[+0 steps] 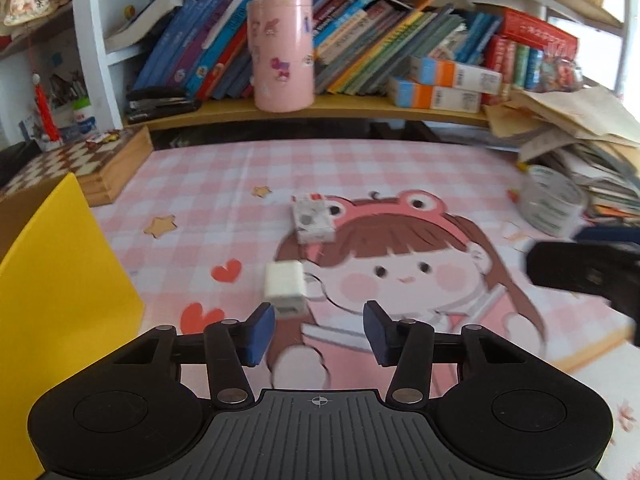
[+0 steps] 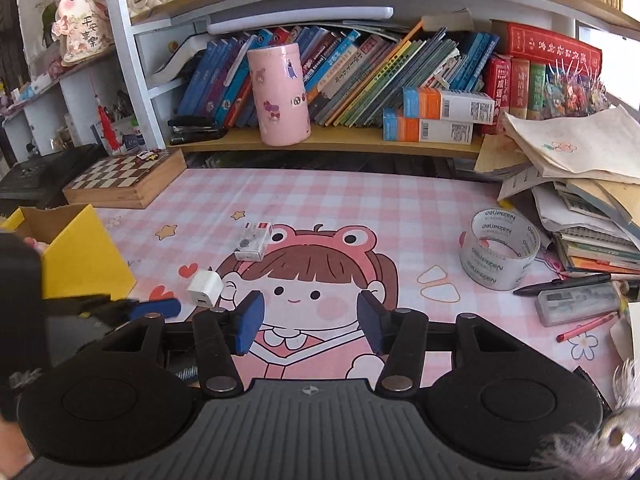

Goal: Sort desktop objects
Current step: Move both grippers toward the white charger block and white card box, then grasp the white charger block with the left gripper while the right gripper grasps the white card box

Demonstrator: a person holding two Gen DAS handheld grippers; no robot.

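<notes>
The white charger cube [image 1: 285, 287] lies on the pink mat [image 1: 400, 168] just ahead of the left gripper [image 1: 319, 330], close to its left pad, but the pads do not touch it; the jaws stand apart with nothing between them. The right gripper [image 2: 310, 322] is also released and empty, and the cube [image 2: 205, 290] is ahead of it to the left. A little further from both grippers lies a small white box [image 2: 253, 241]. The yellow box [image 1: 60, 280] stands at the left of the left gripper. Far to the right of the right gripper stands a roll of clear tape [image 2: 499, 249]. Beyond everything, a pink canister [image 2: 280, 94] is upright on the shelf, in front of the books [image 2: 384, 80].
</notes>
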